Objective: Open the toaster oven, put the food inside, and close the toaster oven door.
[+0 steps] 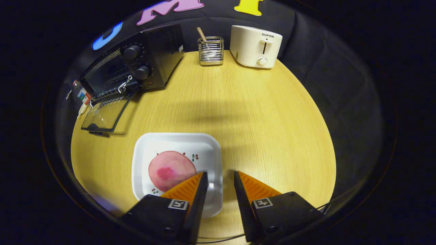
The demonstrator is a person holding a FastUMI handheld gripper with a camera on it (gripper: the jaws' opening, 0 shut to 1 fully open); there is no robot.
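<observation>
The hand-held gripper [219, 177] is hanging over the wooden worktop [259, 115] with its two orange fingers [253, 185] spread apart and gripping nothing, and its left finger is reaching over the right edge of a white square plate [143, 153]. A round pink piece of food [167, 168] is lying on that plate, just beside the left finger. Far beyond the fingers, the black toaster oven [150, 58] is sitting with its glass door [105, 115] folded down flat on the worktop, while a wire holder [211, 51] with a wooden stick in it and a cream toaster [255, 46] are standing at the back, well apart from the plate.
</observation>
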